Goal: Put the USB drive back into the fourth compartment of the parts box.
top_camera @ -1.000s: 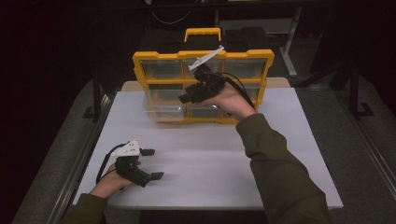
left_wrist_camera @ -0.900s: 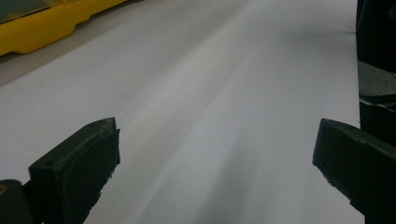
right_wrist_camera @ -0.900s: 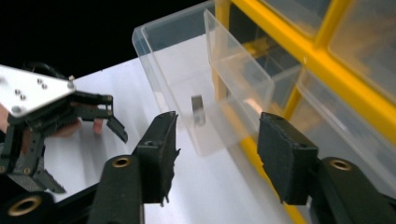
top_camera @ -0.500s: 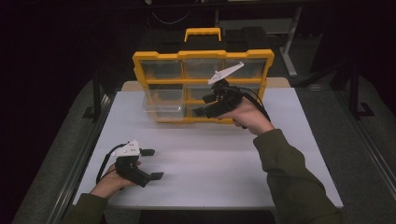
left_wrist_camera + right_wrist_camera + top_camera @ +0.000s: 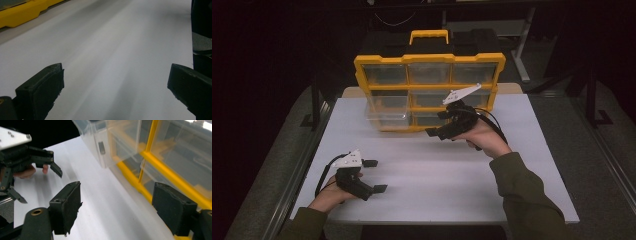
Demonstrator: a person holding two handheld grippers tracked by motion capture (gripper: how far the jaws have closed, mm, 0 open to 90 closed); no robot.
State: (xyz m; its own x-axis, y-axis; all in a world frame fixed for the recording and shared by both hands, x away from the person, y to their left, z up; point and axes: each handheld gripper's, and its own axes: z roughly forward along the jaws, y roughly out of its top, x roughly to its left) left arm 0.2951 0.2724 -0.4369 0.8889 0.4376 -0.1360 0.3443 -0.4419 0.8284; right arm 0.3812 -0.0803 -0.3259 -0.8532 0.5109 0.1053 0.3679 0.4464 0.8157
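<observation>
A yellow organizer case (image 5: 429, 60) with clear drawers stands upright at the back of the white table (image 5: 437, 190). One clear drawer (image 5: 387, 114) in its middle row, left side, is pulled partway out. My right gripper (image 5: 437, 124) hovers open just in front of the case's lower middle, nothing between its jaws. In the right gripper view the open gripper (image 5: 117, 207) faces the pulled-out drawer (image 5: 110, 142) and the yellow frame (image 5: 150, 157). My left gripper (image 5: 376, 175) rests open on the table at the near left, empty, and is open as well in its own view (image 5: 115, 85).
The case has a yellow carry handle (image 5: 428, 35) on top. A dark floor and metal stands (image 5: 314, 100) surround the table. The left gripper (image 5: 38, 183) and a hand appear in the right gripper view. The case's yellow base (image 5: 22, 12) edges the left gripper view.
My right gripper has drawn back from the case's drawers, moving right and toward the person. The drawer stays pulled out. The left gripper has not moved.
</observation>
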